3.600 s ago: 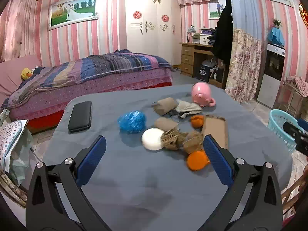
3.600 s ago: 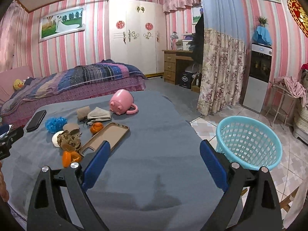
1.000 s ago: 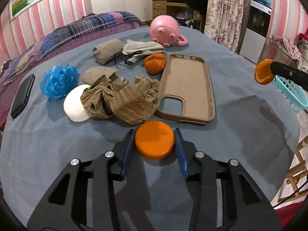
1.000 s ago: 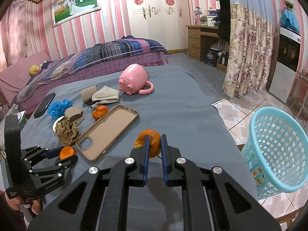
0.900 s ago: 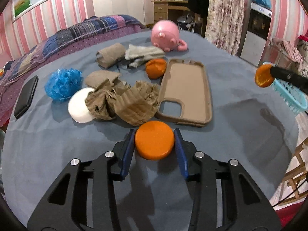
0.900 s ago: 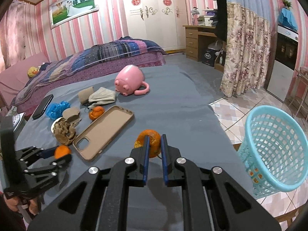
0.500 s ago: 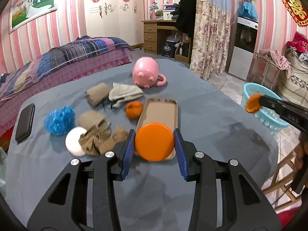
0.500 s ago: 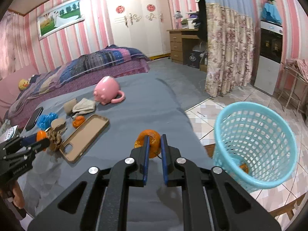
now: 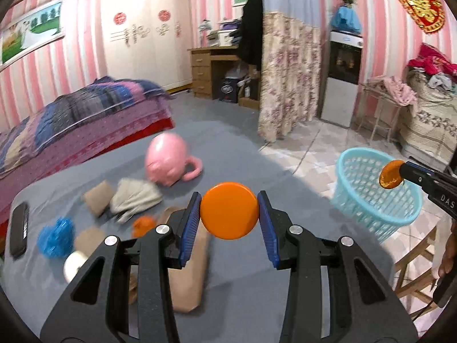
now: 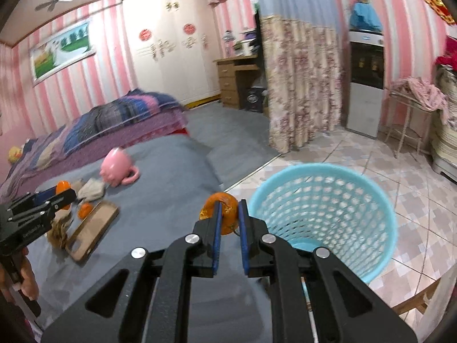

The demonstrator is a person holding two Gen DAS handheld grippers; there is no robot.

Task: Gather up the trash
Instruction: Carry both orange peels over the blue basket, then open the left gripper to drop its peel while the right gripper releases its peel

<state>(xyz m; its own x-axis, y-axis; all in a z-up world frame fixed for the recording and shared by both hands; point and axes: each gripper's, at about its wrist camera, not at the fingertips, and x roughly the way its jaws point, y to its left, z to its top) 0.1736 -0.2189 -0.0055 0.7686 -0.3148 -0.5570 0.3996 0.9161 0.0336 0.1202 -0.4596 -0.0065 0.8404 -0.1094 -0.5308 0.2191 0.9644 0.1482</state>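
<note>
Landmark: the pink pig mug [image 9: 168,160], lying on the grey cloth of the table [image 9: 240,154].

Far to its left, near the table edge, a black phone [image 9: 18,230]. Closer in and nearer the camera, a crumpled blue plastic wad [image 9: 55,237], a white round piece [image 9: 73,261], and brown paper scraps [image 9: 92,235]. Just left of and in front of the mug, a tan roll [image 9: 97,198] beside a folded grey-beige cloth [image 9: 134,198]. In front of the mug, a small orange peel piece [image 9: 142,225] on the cloth, blurred, and next to it a tan phone case [image 10: 92,230] lying flat.

In front of the mug and raised above the table, the left gripper [image 9: 229,213], jaws partly closed and pressing on both sides of a flat orange lid [image 9: 229,210]. Held clear of the cloth, over the phone case.

Right of the mug, past the table edge, on the tiled floor [image 10: 371,157], a light blue mesh basket [image 10: 322,208], upright, mouth open.

Also right of the mug, at the basket's near rim, the right gripper [image 10: 227,214], jaws nearly shut and pinching a ragged orange peel [image 10: 221,203]. In the left wrist view, that peel showing against the basket's rim and mouth. Inside of the basket too blurred to read.
</note>
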